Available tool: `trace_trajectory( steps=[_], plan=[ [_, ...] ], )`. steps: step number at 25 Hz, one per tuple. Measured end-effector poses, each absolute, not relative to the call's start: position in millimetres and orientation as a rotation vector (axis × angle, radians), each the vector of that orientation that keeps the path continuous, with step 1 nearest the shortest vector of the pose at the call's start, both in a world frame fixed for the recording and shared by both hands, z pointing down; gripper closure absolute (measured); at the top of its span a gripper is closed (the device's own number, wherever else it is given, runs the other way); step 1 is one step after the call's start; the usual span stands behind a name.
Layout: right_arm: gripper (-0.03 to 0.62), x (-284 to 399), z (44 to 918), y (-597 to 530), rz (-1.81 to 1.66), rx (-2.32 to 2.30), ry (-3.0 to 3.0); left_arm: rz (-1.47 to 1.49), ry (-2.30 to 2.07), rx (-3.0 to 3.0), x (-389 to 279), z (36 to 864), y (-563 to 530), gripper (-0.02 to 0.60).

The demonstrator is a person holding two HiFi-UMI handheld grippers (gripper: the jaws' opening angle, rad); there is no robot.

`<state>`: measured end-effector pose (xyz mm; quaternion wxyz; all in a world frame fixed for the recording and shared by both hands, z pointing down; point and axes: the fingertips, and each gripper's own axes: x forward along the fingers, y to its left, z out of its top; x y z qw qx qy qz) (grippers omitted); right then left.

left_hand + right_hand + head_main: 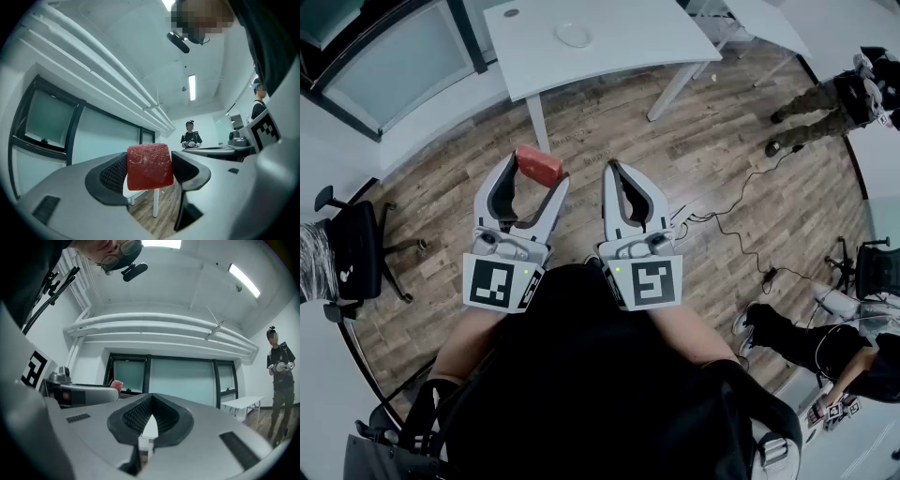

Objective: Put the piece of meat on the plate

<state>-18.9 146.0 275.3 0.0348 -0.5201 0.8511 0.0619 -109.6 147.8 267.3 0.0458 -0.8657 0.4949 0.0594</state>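
Observation:
A red, block-shaped piece of meat (538,165) sits clamped between the tips of my left gripper (536,171), held in the air over the wooden floor. The left gripper view shows the meat (149,166) filling the gap between the two black pads, with the left gripper (149,172) shut on it. A small white plate (574,35) rests on the white table (619,52) farther ahead. My right gripper (611,169) is beside the left one, its tips together and nothing in them. The right gripper view shows the right gripper (149,420) shut, and the meat (116,385) off to its left.
A black office chair (356,248) stands at the left. One person (834,98) stands at the far right and another (806,342) is at the lower right. Cables (741,234) trail across the floor. Glass partitions line the back wall.

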Motion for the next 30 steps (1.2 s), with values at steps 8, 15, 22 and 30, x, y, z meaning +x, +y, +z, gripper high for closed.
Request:
trace_trajectory(
  steps=[8,15,22,30],
  plan=[
    [0.591,9,276,146,0.177,-1.529,2.627,0.160,1.529,-2.619,-79,269,150,0.285],
    [0.591,34,279,139,0.147,-1.473,2.632,0.150,1.582,-2.581,-59,269,145,0.285],
    [0.591,43,293,128,0.070,-1.462,2.655,0.105,1.620,-2.581,-50,277,138,0.285],
    [0.591,38,314,81,0.015,-1.533,2.686,0.105,1.642,-2.624,-59,294,87,0.285]
  ],
)
